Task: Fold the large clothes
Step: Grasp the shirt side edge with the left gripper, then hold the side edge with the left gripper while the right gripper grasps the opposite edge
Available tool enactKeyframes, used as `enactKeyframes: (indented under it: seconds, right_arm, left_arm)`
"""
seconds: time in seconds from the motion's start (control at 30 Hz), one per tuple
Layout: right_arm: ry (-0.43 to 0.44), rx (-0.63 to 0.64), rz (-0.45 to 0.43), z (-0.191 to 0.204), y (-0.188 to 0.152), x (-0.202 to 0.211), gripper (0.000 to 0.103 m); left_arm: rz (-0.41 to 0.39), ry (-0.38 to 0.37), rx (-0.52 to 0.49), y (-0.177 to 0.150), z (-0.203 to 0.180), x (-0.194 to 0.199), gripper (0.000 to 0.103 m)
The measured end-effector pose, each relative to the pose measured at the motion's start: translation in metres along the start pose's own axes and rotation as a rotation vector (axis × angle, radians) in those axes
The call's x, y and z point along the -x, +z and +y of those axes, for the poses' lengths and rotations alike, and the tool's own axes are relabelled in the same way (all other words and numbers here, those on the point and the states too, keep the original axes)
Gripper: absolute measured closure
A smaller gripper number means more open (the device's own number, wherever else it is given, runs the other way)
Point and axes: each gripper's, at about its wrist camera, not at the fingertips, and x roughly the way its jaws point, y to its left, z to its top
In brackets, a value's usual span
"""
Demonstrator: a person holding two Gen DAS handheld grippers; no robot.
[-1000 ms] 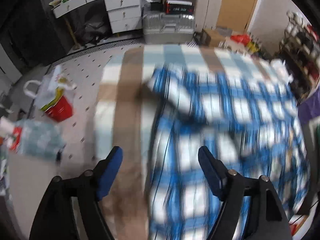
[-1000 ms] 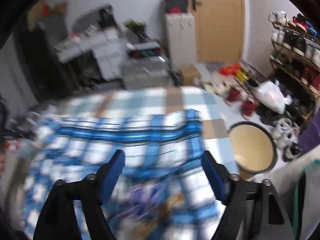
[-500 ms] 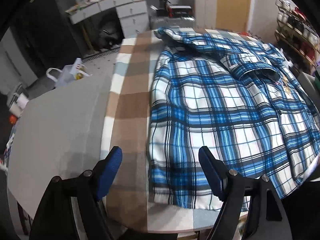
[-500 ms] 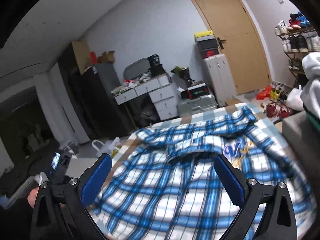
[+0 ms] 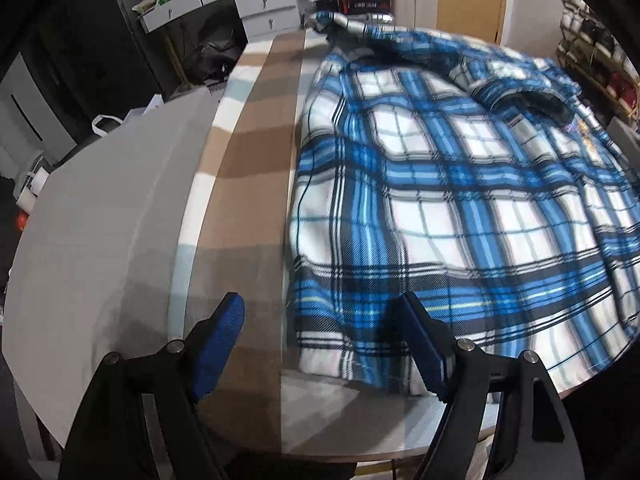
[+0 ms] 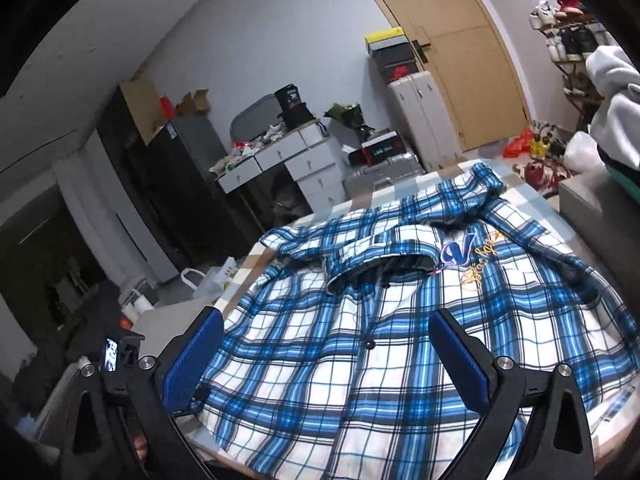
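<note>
Both grippers released: left gripper (image 5: 320, 336) should pinch the plaid shirt (image 5: 460, 184) hem corner cleanly; right gripper (image 6: 324, 356) empty.

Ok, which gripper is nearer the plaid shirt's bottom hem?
Left. The left gripper hovers open at the plaid shirt's hem corner. The right gripper, also open, seems higher, looking over the shirt front.
</note>
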Motion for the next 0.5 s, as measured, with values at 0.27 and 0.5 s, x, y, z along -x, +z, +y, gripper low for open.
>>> enactKeyframes:
  seconds: [0.27, 0.5]
  right_arm:
    - [0.003, -0.023, 0.015, 0.001, -0.002, -0.002, 0.000]
    - [0.002, 0.001, 0.037, 0.007, -0.003, -0.006, 0.000]
  left_arm:
    - [0.018, -0.086, 0.017, -0.001, 0.001, -0.001, 0.052]
    - [-0.030, -0.321, 0.046, 0.004, 0.000, 0.014, 0.093]
